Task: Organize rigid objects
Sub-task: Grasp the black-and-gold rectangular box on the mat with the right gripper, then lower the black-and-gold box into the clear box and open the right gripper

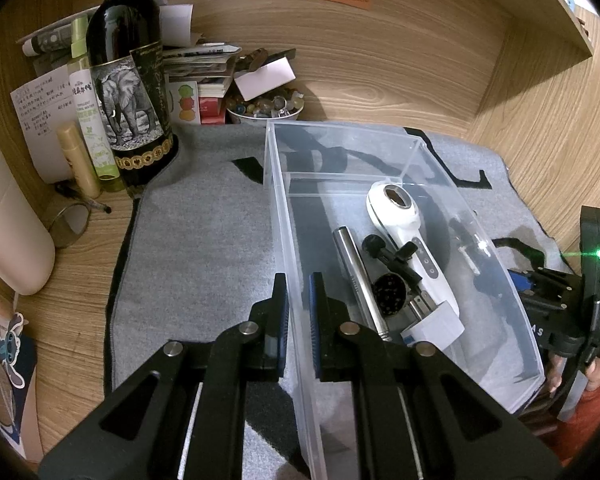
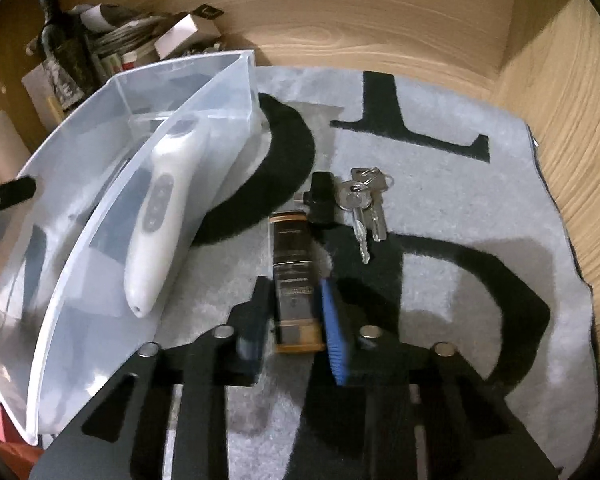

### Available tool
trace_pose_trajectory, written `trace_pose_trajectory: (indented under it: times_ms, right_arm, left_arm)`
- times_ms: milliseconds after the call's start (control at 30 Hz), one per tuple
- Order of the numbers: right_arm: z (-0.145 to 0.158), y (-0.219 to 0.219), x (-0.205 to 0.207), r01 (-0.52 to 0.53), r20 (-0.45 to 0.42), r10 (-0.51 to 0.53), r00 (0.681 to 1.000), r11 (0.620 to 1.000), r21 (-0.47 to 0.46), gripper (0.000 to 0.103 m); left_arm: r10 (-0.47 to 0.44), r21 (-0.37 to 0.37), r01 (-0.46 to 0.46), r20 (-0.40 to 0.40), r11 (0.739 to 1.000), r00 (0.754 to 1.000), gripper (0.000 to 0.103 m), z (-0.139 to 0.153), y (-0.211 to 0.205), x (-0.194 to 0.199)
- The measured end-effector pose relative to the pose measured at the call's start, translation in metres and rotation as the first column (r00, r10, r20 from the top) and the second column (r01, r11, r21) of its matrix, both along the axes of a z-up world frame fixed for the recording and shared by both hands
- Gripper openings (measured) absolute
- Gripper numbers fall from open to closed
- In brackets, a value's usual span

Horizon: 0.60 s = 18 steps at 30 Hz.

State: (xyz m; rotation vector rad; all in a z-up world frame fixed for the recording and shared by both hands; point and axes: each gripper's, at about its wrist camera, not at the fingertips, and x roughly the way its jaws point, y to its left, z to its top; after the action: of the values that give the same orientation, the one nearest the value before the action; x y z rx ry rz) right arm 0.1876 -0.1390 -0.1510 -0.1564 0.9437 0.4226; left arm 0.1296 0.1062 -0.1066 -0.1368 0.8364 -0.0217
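On the grey mat [image 2: 440, 200], right gripper [image 2: 290, 312] pinches a gold-trimmed black bar [image 2: 294, 276] near its end, so it may pivot out; left gripper [image 1: 298, 304] clamps the bin wall [image 1: 296, 280].

Table [image 1: 380, 60]: wood-grain, smooth, matt. Mat [image 1: 204, 240]: grey cloth, fuzzy, with black felt-like patches. Bin [image 1: 284, 216]: clear plastic, glossy. Handheld device [image 2: 156, 216]: white plastic, smooth sheen. Tube [image 1: 358, 276]: brushed metal. Keys [image 2: 364, 208]: shiny metal. Bottle [image 1: 128, 80]: dark glossy glass, paper label.
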Motion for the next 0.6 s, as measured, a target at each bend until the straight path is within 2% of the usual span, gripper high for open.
trace_pose_trajectory:
  times_ms: [267, 600]
  right_arm:
    - [0.01, 0.001, -0.003, 0.005, 0.018, -0.005, 1.0, 0.999, 0.033, 0.022]
    - [0.055, 0.007, -0.011, -0.027, 0.134, 0.015, 0.991, 0.996, 0.083, 0.022]
  left_arm:
    - [0.0, 0.0, 0.0, 0.001, 1.0, 1.0, 0.009, 0.0, 0.0, 0.0]
    - [0.0, 0.0, 0.0, 0.001, 1.0, 1.0, 0.009, 0.0, 0.0, 0.0]
